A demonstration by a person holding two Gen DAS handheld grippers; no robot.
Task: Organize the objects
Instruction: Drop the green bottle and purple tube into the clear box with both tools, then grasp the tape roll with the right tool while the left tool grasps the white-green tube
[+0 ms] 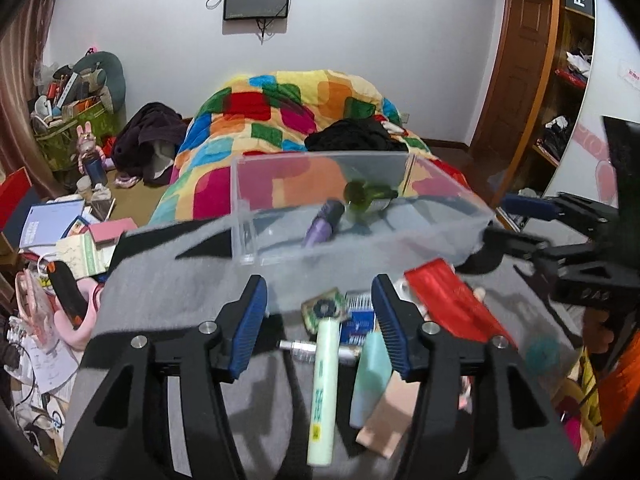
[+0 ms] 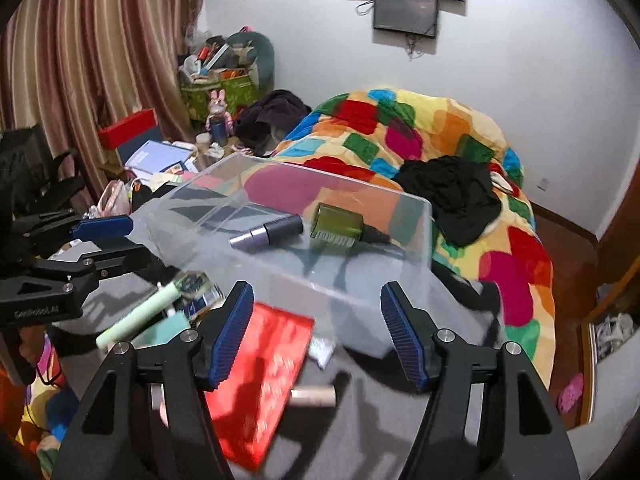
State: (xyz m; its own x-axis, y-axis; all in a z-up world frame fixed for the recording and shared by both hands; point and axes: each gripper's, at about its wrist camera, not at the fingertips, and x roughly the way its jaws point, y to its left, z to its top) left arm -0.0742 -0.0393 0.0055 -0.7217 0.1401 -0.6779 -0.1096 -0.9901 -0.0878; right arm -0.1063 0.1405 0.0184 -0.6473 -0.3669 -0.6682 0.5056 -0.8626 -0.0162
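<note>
A clear plastic box (image 1: 448, 216) (image 2: 424, 216) stands on a grey cloth and holds a green bottle (image 1: 366, 196) (image 2: 338, 224) and a purple tube (image 1: 322, 224) (image 2: 266, 232). My left gripper (image 1: 320, 320) is open over a pale green tube (image 1: 324, 392) (image 2: 136, 316), a mint box (image 1: 372, 376), a small metal vial (image 1: 300, 347) and a blue packet (image 1: 358, 322). My right gripper (image 2: 316, 332) is open and empty above a red packet (image 2: 260, 384) (image 1: 452, 300) and a beige tube (image 2: 314, 397), near the clear box's front wall.
A bed with a bright patchwork quilt (image 1: 288, 116) (image 2: 400, 132) and black clothes (image 2: 452, 192) lies behind. Books, papers and clutter (image 1: 60, 232) sit to the left, with a striped curtain (image 2: 100, 48) and wooden shelves (image 1: 568, 80) at the sides.
</note>
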